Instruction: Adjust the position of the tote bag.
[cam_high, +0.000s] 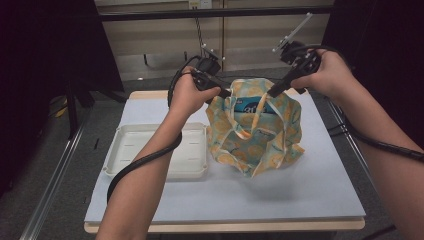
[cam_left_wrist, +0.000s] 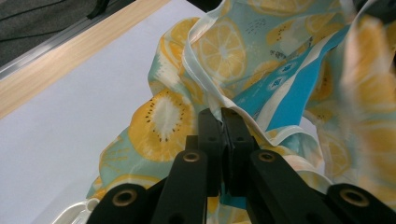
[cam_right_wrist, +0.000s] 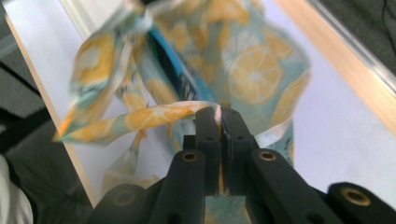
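Where the blue packet (cam_high: 250, 106) peeks from the mouth of the fruit-print bag (cam_high: 255, 132), just right of centre in the high view, white lettering is seen on it, but it cannot be read; in the right gripper view the same blue face (cam_right_wrist: 173, 74) is blurred. The bag is held up over the pale mat (cam_high: 300, 185), its lower folds resting there, with a white tray (cam_high: 125, 150) lying just beside it at centre left.

The left gripper (cam_high: 227, 93) is clamped on the bag's rim; in the left gripper view the jaws are seen pressed together on the white-edged hem (cam_left_wrist: 223, 115), and kiwi and lemon slices in the print are made out there. The right gripper (cam_high: 274, 91) is closed on a strap of the bag; in the right gripper view the orange-printed strap (cam_right_wrist: 154, 114) is seen pinched between the pads (cam_right_wrist: 219, 119), running off toward the left of the frame. The wooden table edge (cam_left_wrist: 70, 60) is seen at the upper left of the left gripper view.
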